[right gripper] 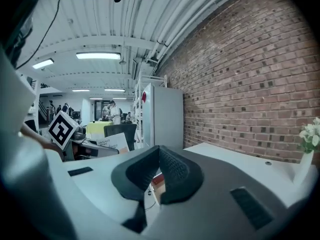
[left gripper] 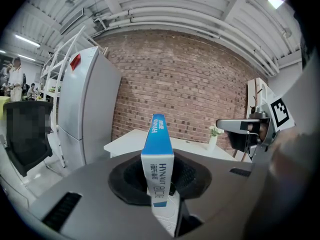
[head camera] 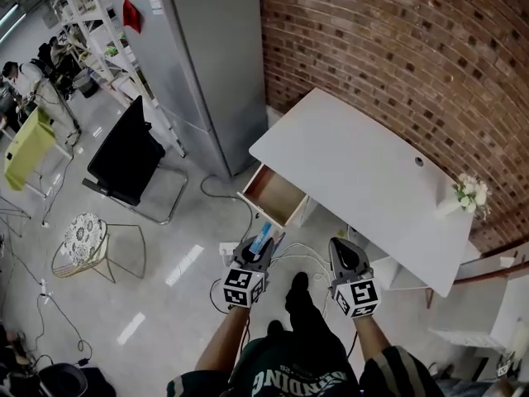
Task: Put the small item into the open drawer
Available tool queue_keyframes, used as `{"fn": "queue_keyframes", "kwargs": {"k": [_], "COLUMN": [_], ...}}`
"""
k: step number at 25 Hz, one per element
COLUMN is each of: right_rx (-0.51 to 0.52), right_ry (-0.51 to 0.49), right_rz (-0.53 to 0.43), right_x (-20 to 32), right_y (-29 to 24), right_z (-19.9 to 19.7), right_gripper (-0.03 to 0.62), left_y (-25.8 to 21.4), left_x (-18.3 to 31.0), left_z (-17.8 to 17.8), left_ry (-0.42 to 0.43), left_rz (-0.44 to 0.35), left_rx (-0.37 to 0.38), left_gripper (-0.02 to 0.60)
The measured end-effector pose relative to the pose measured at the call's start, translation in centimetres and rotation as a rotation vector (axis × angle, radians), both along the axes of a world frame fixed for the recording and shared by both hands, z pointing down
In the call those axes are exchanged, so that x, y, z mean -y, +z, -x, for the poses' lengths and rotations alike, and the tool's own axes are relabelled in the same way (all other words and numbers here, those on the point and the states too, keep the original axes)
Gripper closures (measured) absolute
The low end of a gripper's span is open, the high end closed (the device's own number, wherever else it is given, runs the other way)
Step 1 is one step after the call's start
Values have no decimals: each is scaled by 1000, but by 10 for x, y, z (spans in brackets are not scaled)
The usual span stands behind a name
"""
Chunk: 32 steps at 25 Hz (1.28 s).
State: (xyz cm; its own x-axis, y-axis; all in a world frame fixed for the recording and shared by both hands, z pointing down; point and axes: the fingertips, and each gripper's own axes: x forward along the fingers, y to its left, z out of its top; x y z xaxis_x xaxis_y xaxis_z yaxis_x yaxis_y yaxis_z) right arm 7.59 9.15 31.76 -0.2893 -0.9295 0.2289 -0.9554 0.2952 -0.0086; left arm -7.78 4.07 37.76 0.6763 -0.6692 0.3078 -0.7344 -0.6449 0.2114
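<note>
Holding the small blue and white box between the jaws of my left gripper, I have it clamped on its two broad sides. It stands on its edge and its far end sticks out past the tips. My right gripper is beside the left one, jaws closed tip to tip with nothing between them. The open drawer lies ahead of the left jaws, beyond the box and apart from it. The drawer belongs to the white desk, which stretches ahead of both grippers.
</note>
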Motion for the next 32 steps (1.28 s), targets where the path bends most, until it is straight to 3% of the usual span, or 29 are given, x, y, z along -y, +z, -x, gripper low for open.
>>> {"fn": "queue_keyframes", "kwargs": {"k": [13,18,29,32], "right_rx": [27,34,55,67], "right_ry": [-150,-190,-173,-166], "right_rz": [44,78,143,165], "right_x": [146,169,209,214], "right_y": [11,22,58,74], "right_z": [-24,-16,12,15], "right_gripper": [571,571,571,571], "left_y": [31,48,92,112], "left_x": [122,145,189,195], "left_z": [-22,-18,-12,-16], "left_ry": [-126,-125,-57,-42], "left_rz": [81,117,174,219], "left_rx": [56,72,110,76], "left_gripper": [494,494,494,494]}}
